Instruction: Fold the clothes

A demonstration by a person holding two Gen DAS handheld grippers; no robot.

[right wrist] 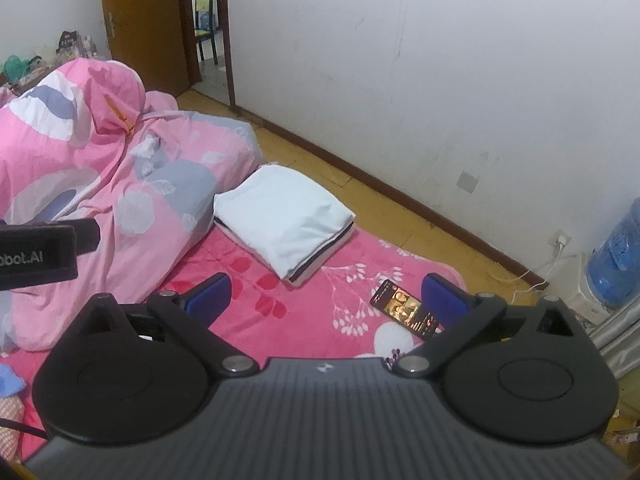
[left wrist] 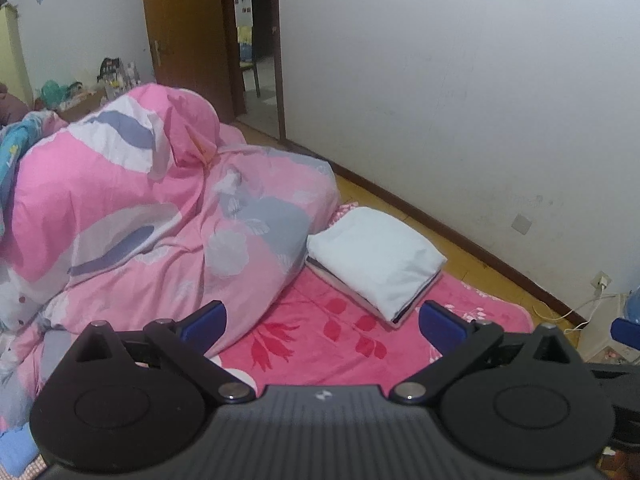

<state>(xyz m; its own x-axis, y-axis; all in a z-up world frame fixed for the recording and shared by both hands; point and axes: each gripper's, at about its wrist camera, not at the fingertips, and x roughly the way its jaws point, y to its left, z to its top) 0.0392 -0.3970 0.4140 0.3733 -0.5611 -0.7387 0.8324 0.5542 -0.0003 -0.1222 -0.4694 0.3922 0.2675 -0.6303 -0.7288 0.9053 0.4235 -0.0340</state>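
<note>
So, a big pink quilt [left wrist: 152,216] is heaped up over the far side of the bed, probably shoved aside so the pink blanket [left wrist: 320,340] is freed up as a folding surface. A white garment [left wrist: 376,260] is found already folded into a neat rectangle, stacked on other folded pieces near the blanket's wall-side edge, just beside the quilt. A phone [right wrist: 406,308] is left lit up near the right gripper [right wrist: 326,300]. Both it and the left gripper [left wrist: 322,322] are held spread wide with nothing between the fingers, raised above the blanket.
</note>
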